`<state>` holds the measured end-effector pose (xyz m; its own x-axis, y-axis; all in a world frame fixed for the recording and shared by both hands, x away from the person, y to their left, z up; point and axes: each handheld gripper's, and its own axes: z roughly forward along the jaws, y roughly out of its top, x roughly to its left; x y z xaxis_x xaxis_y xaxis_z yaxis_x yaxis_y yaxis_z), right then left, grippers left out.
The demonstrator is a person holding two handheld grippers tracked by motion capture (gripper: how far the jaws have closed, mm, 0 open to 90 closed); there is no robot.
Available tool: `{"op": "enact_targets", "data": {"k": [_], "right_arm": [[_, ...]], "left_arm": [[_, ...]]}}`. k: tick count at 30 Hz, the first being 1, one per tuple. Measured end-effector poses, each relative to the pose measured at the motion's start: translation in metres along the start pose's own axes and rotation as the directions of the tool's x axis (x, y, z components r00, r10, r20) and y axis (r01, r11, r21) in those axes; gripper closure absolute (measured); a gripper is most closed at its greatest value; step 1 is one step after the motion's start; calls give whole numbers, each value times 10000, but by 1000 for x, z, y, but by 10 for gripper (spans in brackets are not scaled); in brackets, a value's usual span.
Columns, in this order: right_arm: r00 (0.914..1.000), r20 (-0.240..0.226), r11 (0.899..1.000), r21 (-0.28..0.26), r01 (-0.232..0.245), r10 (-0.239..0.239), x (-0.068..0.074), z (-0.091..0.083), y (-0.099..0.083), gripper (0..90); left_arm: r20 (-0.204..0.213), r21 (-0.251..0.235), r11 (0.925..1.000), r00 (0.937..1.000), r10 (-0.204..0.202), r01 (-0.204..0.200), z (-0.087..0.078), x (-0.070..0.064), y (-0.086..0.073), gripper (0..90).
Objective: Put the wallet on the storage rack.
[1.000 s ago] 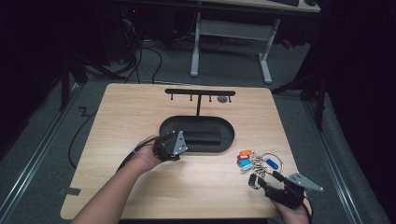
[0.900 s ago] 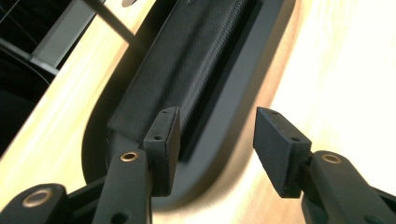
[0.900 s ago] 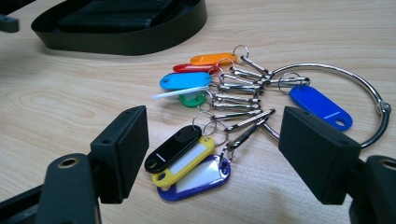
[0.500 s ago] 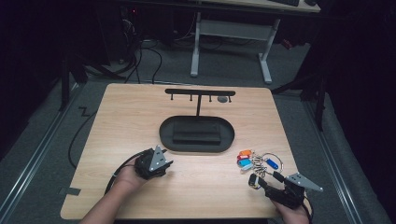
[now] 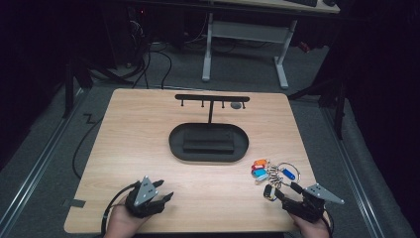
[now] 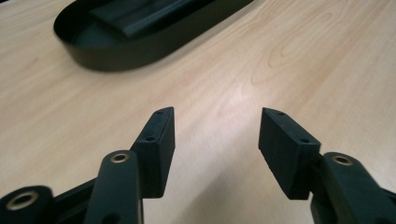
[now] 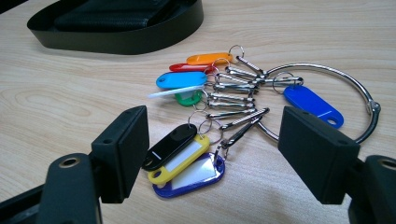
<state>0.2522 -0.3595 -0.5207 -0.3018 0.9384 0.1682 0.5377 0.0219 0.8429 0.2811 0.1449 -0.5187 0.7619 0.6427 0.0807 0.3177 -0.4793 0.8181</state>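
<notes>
On the wooden worktop (image 5: 148, 144) lies a bunch of key tags (image 5: 270, 172) near the front right corner, and the right claw (image 5: 278, 193) is low over the worktop just in front of it. In the right gripper view the jaws of this claw stand wide apart and hold nothing; the black tag (image 7: 169, 145), the yellow tag (image 7: 180, 159) and the dark blue tag (image 7: 194, 176) lie between them on the wood, close to the left jaw. Farther from the claw are the light blue tag (image 7: 181, 80), the red tag (image 7: 190, 67), the orange tag (image 7: 208, 58) and a green tag (image 7: 188, 98) partly hidden under a white one. All tags hang by small chains on a big metal ring (image 7: 327, 79), which lies flat, with one more blue tag (image 7: 312, 105) inside it.

The left claw (image 5: 166, 191) is near the front left edge of the worktop, well apart from the tags. Its jaws are also released, with only bare wood between them, as the left gripper view shows.

A black oval tray (image 5: 176, 144) sits in the middle of the worktop, and from it rises a black stand with a hook bar (image 5: 212, 98)
</notes>
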Motion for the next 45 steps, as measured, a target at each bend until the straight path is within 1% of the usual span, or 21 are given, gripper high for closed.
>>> {"op": "enact_targets", "data": {"k": [1,3,9,11,14,16,18,20,21,23,25,28,30,32,33,35,37,41,42,43,45], "right_arm": [[10000,9,10000,41,-65,65,0,-1,0,255],[10000,54,10000,51,-57,57,1,-1,1,258],[9994,342,9997,238,51,-59,2,-2,2,258],[9989,476,9996,272,-27,14,2,-3,2,257],[9977,673,9991,419,-59,31,0,-3,3,244],[9967,807,9967,801,-93,28,1,-2,5,227],[9959,896,9933,1155,24,-128,3,0,9,217],[9961,870,9889,1486,44,-174,6,2,15,213],[9952,895,9848,1718,248,-407,8,3,17,211],[9926,967,9732,2245,502,-735,11,5,24,218],[9923,971,9608,2730,483,-774,12,6,32,235],[9909,1012,9392,3399,492,-885,10,8,44,262],[9906,979,9164,3972,491,-955,8,11,50,267],[9887,914,8833,4645,636,-1193,4,15,55,266],[9856,952,8698,4875,763,-1398,3,16,56,269],[9826,1042,8507,5198,781,-1539,-1,18,60,278],[9824,1179,8352,5470,574,-1448,-4,19,64,289],[9805,1321,8033,5943,390,-1453,-13,24,71,330],[9790,1332,7959,6038,433,-1543,-15,25,73,351],[9792,1336,7924,6087,403,-1525,-17,26,76,374],[9773,1347,7809,6230,447,-1634,-22,28,83,399]], "left_arm": [[29,142,9999,10000,90,-90,-2,-1,0,478],[9,81,9997,9998,218,-219,-3,-4,-1,466],[182,223,9990,9991,394,-398,-1,-1,1,451],[323,269,9992,9991,287,-296,-1,0,0,447],[609,171,9998,9981,-122,112,0,5,-2,444],[724,89,9995,9969,-315,310,0,8,-3,438],[811,-40,9991,9958,-429,434,-2,9,-2,434],[848,-140,9991,9957,-384,397,-3,9,-2,432],[855,-151,9992,9957,-346,361,-4,9,-2,433],[868,-106,9994,9957,-328,338,-4,10,-3,433],[913,-96,9992,9951,-378,389,-4,11,-4,433],[957,-97,9996,9951,-268,279,-4,11,-3,433],[977,-111,9997,9950,-221,233,-4,11,-3,433],[1025,-19,9998,9945,-194,197,-3,11,-3,433],[1049,-4,9999,9943,-161,162,-2,11,-3,433],[1054,68,10000,9944,-54,47,-1,9,-4,433],[1069,88,9999,9943,48,-58,-1,8,-3,433],[1136,50,9999,9935,102,-108,-2,7,-4,433],[1145,68,9999,9933,124,-133,-3,7,-4,433],[1147,101,9998,9933,140,-153,-3,6,-4,433],[1161,108,9998,9931,151,-164,-3,6,-4,433]]}}
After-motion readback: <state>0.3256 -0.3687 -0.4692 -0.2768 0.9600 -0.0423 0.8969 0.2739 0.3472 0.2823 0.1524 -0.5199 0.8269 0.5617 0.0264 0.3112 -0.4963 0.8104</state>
